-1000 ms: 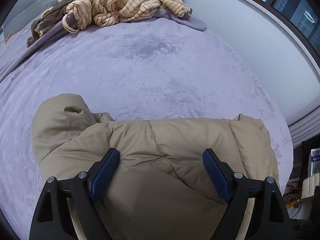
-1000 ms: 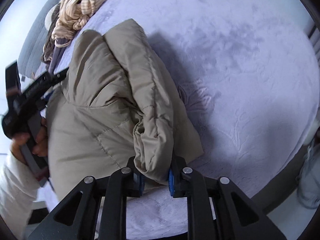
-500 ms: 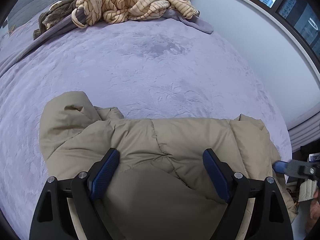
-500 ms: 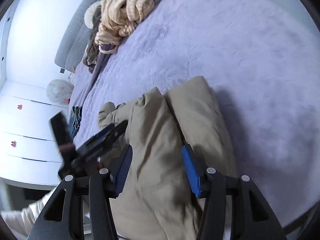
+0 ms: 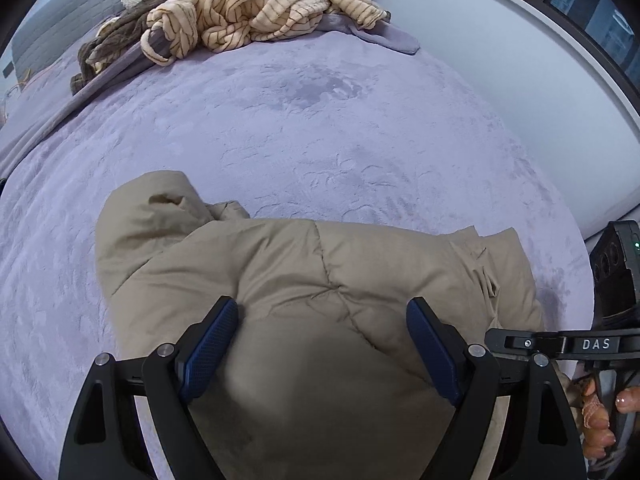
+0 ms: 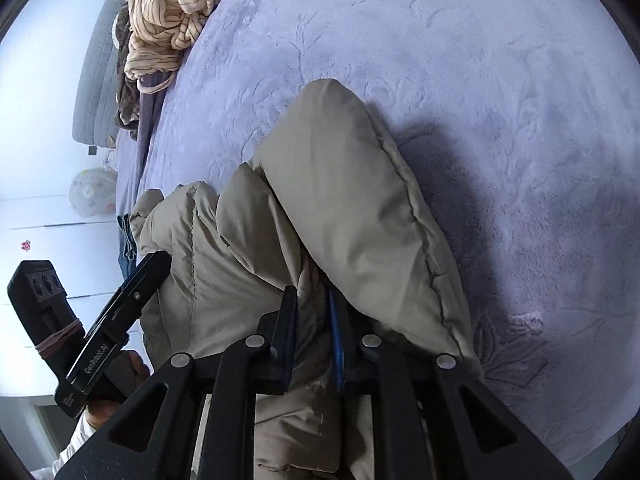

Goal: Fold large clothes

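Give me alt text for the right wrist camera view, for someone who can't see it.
The right gripper is closing on a fold of a puffy beige jacket lying on a lilac bedspread. The left gripper hovers at the jacket's left edge; striped clothes sit piled at the far end.
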`<state>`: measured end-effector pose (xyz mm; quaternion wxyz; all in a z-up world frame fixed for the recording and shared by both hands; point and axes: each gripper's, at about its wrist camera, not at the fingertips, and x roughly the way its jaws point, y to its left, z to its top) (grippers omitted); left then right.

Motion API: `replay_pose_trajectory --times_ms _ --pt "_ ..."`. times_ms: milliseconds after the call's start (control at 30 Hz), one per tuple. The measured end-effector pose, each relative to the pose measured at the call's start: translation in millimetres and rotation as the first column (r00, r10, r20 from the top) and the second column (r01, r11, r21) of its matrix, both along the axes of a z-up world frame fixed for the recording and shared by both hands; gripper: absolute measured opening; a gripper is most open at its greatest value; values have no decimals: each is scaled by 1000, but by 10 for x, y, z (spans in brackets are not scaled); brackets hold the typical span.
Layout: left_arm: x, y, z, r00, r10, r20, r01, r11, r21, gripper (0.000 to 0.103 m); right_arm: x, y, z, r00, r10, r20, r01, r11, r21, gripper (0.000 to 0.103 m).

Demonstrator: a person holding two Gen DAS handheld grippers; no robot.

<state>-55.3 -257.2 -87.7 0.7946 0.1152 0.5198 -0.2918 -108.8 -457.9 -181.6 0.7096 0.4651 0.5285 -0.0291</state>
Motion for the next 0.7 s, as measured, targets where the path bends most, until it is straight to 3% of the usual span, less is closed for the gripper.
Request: replay_pose_trajectory --times_ms 167,333,500,700 --pt "-219 430 206 998 56 -32 -56 998 -12 86 54 36 166 998 62 -4 -62 997 -46 18" --pt "-613 723 61 992 96 -86 -93 995 40 86 -190 115 539 987 154 49 -149 984 -98 19" --pt "-767 852 26 972 196 -128 -195 981 22 87 -477 261 834 954 283 98 -270 954 -127 19" --pt "-869 847 97 964 235 -122 -234 972 28 87 -651 422 580 919 393 -27 -392 908 -147 19"
